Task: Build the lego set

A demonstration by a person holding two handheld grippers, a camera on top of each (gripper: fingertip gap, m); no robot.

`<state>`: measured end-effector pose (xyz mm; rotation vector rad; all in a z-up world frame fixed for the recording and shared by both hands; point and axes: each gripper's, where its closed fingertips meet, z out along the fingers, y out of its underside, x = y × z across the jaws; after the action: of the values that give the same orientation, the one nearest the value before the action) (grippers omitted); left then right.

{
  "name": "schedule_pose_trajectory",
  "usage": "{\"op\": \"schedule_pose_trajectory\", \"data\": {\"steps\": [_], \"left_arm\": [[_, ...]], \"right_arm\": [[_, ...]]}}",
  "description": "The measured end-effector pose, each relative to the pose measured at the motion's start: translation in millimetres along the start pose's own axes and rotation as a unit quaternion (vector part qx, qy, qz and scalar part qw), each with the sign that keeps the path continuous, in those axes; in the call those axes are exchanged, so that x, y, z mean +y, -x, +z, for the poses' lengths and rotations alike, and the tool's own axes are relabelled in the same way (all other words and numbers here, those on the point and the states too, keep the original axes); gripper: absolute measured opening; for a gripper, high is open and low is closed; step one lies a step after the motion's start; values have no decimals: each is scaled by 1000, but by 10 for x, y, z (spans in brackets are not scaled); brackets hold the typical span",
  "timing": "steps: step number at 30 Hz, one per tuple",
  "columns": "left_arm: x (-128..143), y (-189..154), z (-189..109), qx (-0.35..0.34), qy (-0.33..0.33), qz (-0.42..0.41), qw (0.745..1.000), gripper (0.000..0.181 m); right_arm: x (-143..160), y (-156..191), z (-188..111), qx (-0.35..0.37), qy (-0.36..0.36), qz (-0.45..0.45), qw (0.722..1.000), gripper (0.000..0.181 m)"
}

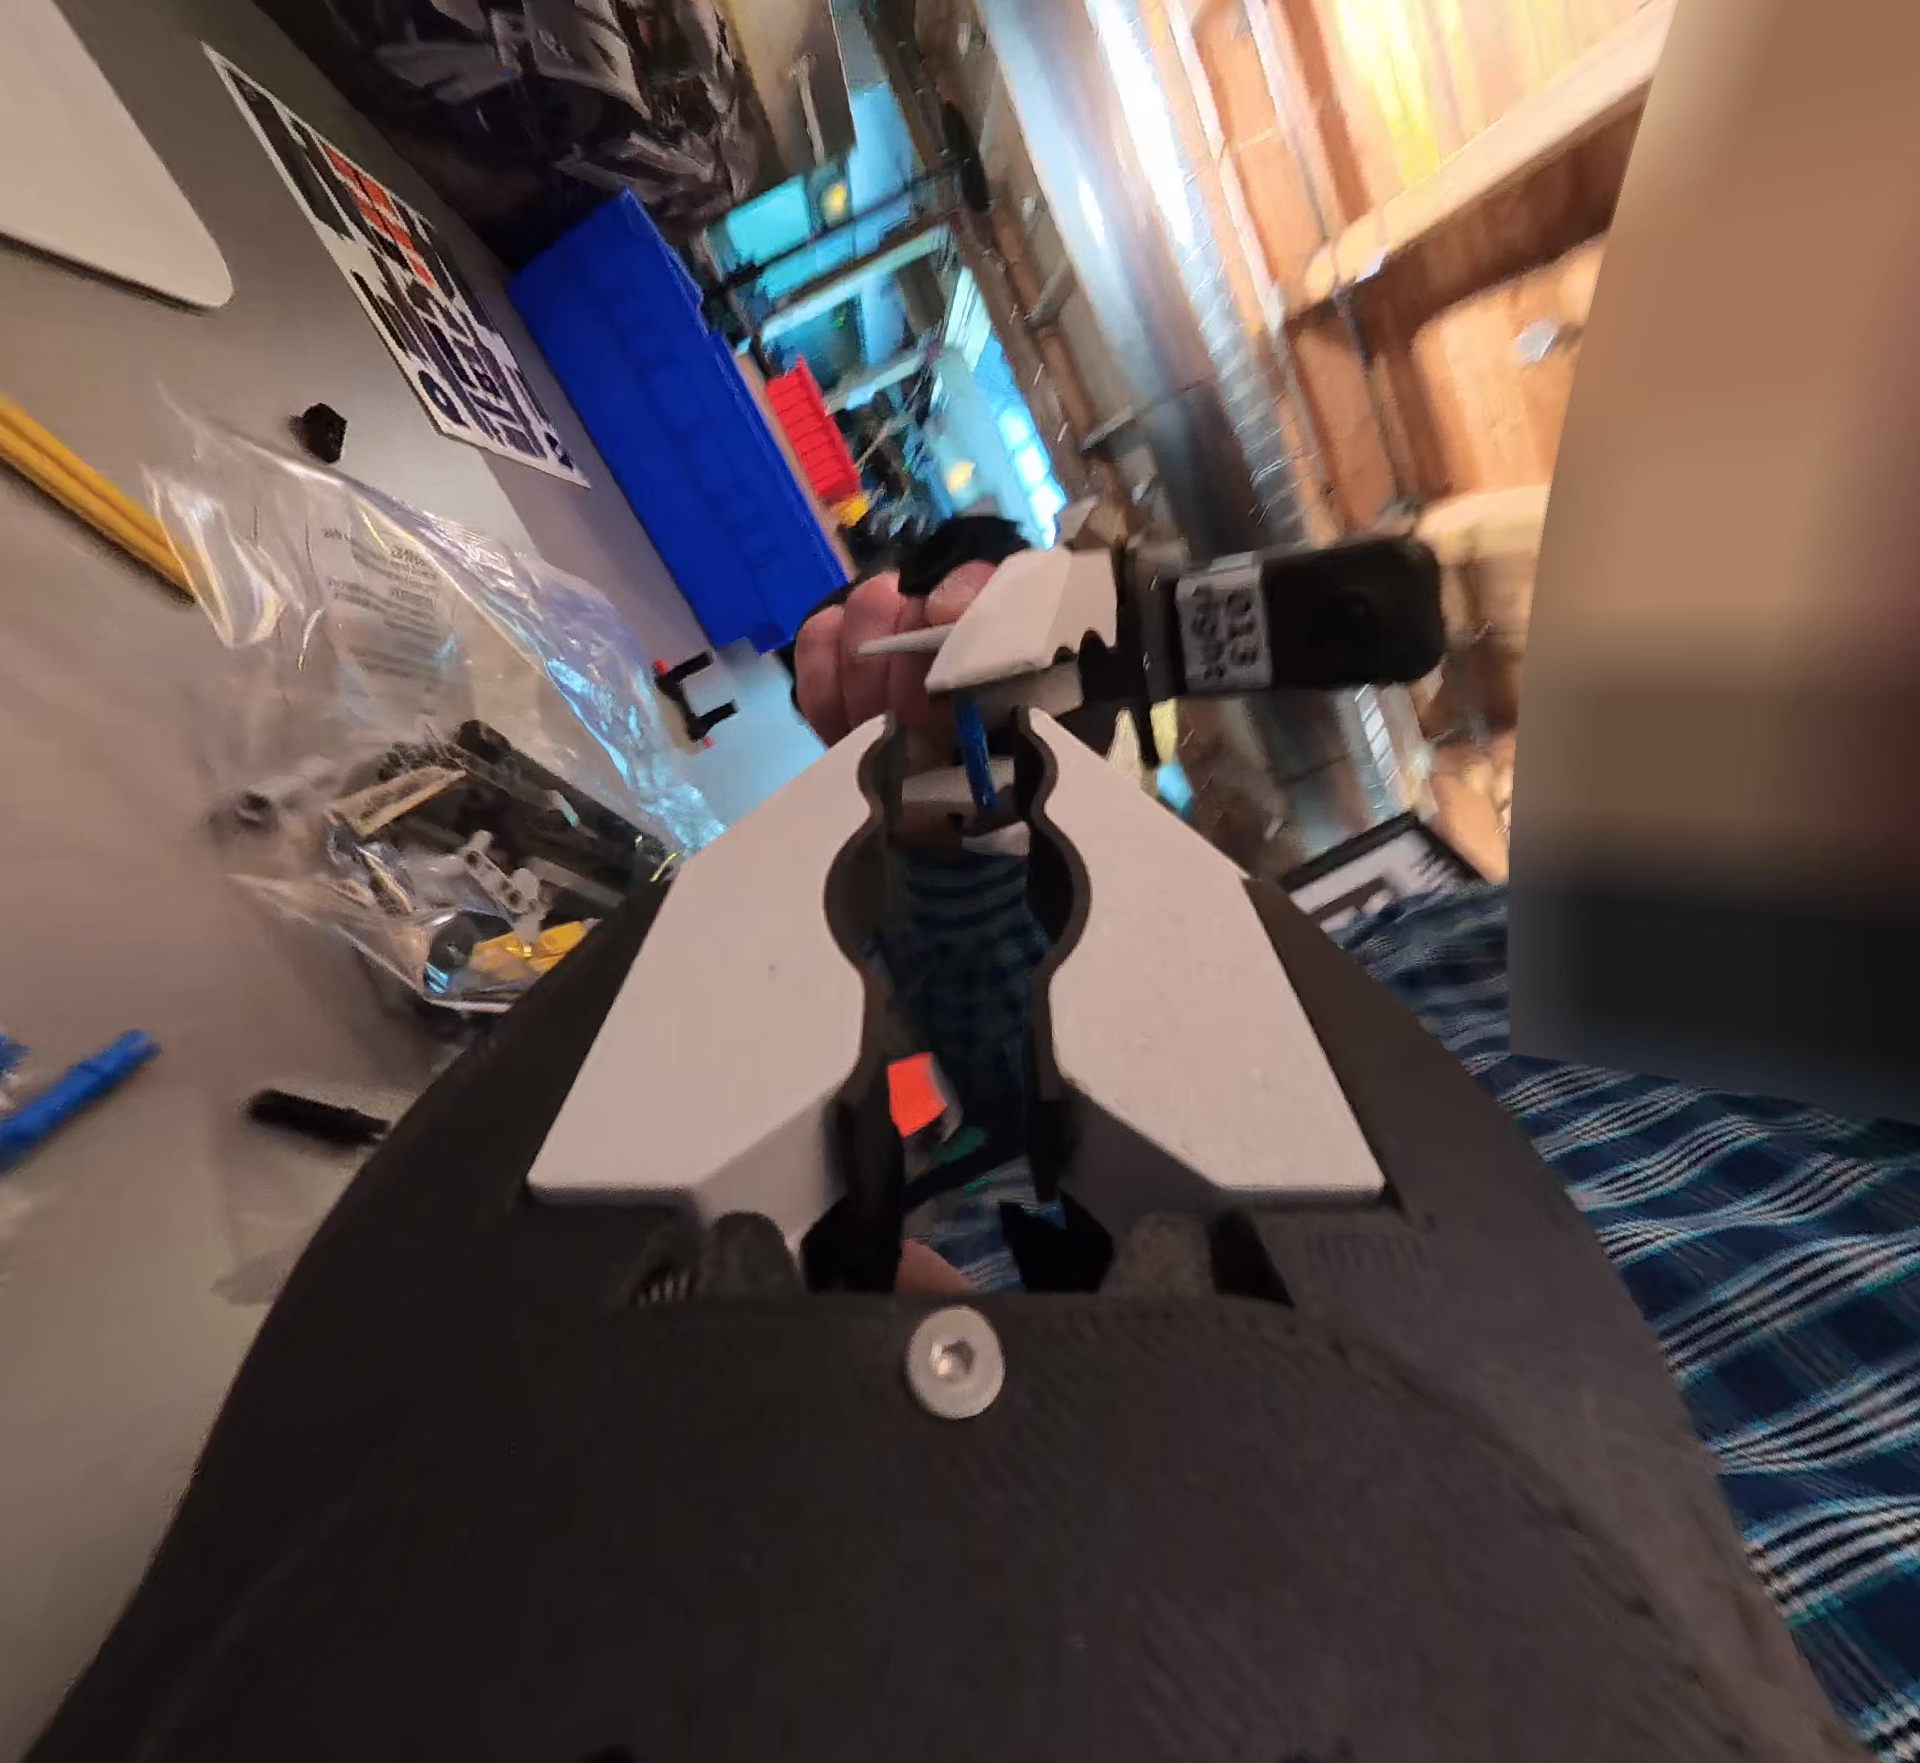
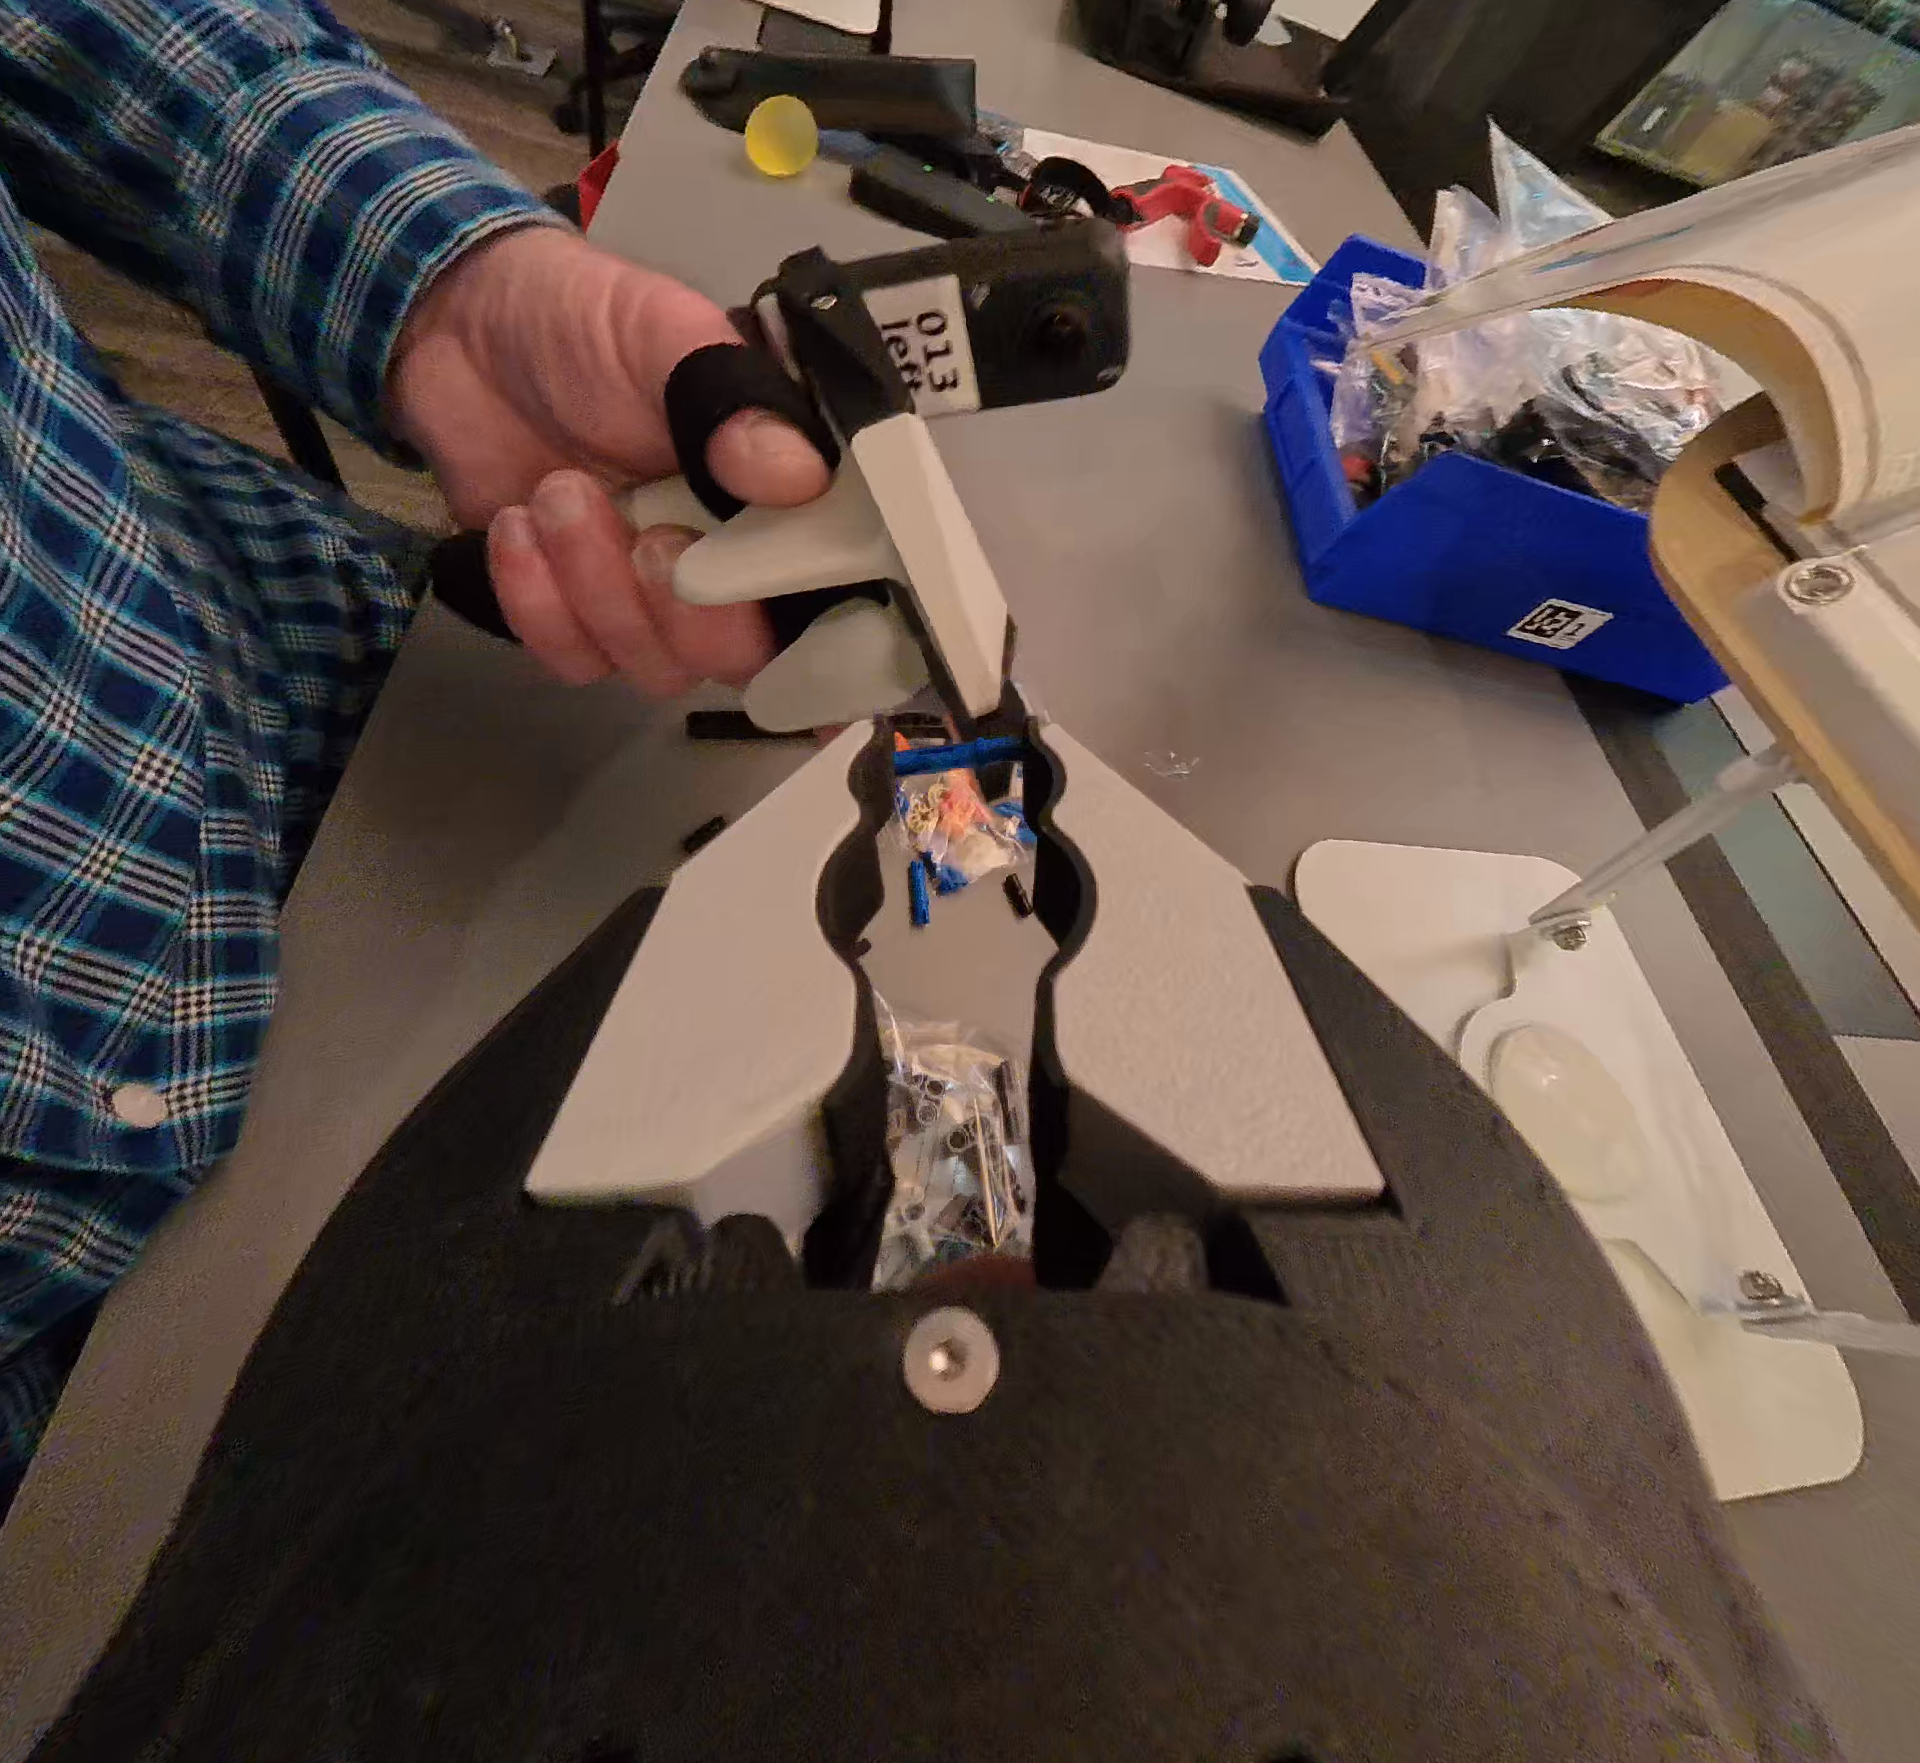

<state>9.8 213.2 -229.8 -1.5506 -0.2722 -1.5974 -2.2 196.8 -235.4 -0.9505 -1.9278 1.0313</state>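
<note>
My right gripper (image 2: 958, 739) is shut on a thin blue lego pin (image 2: 956, 757), gripped end to end and held crosswise above the grey table (image 2: 1143, 518). My left gripper (image 1: 958, 731), held by a hand (image 2: 582, 466), comes down from above, and its tips (image 2: 982, 707) meet the pin's middle. In the left wrist view the blue pin (image 1: 975, 757) stands upright in the narrow gap between my left jaws and touches neither. One of the right gripper's white fingers (image 1: 1018, 622) sits just behind it.
A clear bag of parts (image 1: 416, 778), a sticker sheet (image 1: 395, 279) and a blue bin (image 2: 1455, 529) of bags lie on the table. Small parts bags (image 2: 956, 1142) sit below the grippers. A book stand (image 2: 1818, 363) rises at the right. Loose black pins (image 2: 727, 724) lie nearby.
</note>
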Motion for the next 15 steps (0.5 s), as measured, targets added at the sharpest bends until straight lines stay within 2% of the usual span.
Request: {"op": "schedule_pose_trajectory", "data": {"steps": [3, 7, 10, 12, 15], "left_arm": [[51, -29, 54, -8, 33, 32, 999, 6], [21, -46, 77, -4, 19, 34, 999, 2], [-86, -24, 56, -13, -14, 38, 999, 2], [-190, -26, 34, -10, -55, 22, 998, 3], [-220, -18, 70, -4, -85, 0, 996, 2]], "right_arm": [[-10, 15, -9, -10, 5, -10, 1000, 21], [-16, -18, -26, -4, 4, -12, 1000, 21], [-19, -168, -63, 52, 2, 17, 999, 32], [-25, -192, -125, 83, -4, 33, 996, 21], [3, -206, -149, 138, 1, 42, 990, 17]]}}
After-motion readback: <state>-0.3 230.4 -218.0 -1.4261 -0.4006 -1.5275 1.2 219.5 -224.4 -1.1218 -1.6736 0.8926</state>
